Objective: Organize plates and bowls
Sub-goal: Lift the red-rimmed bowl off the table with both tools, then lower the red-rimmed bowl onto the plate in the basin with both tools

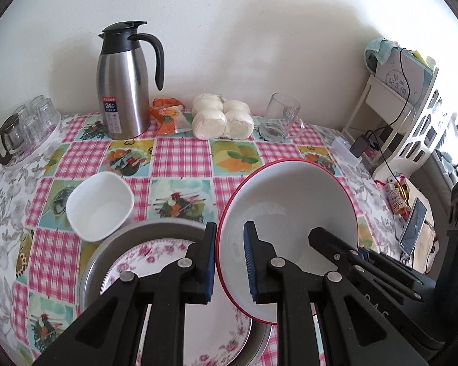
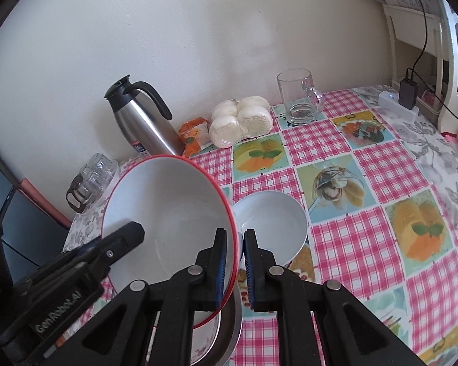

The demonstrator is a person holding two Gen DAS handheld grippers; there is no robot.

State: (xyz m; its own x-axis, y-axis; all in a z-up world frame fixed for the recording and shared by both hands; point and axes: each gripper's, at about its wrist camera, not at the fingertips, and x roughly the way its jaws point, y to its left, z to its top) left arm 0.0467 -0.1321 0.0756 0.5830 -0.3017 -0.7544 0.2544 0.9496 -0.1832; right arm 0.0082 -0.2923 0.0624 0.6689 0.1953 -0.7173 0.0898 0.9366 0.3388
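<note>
A: Gripping noted: red-rimmed bowl (image 1: 290, 213) is clamped at opposite rim edges by left gripper (image 1: 229, 262) and right gripper (image 2: 235, 270).

B: Confirmed. Bowl is held tilted above floral plate (image 1: 155, 256) in metal pan (image 1: 137, 230); small white bowl (image 2: 271, 225) sits beside.

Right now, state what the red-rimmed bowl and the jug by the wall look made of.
Red-rimmed bowl: glossy white, probably glazed ceramic or melamine; the soft sheen doesn't settle which.
Jug: brushed stainless steel body with vertical reflections; black lid and handle look like matte plastic.
</note>
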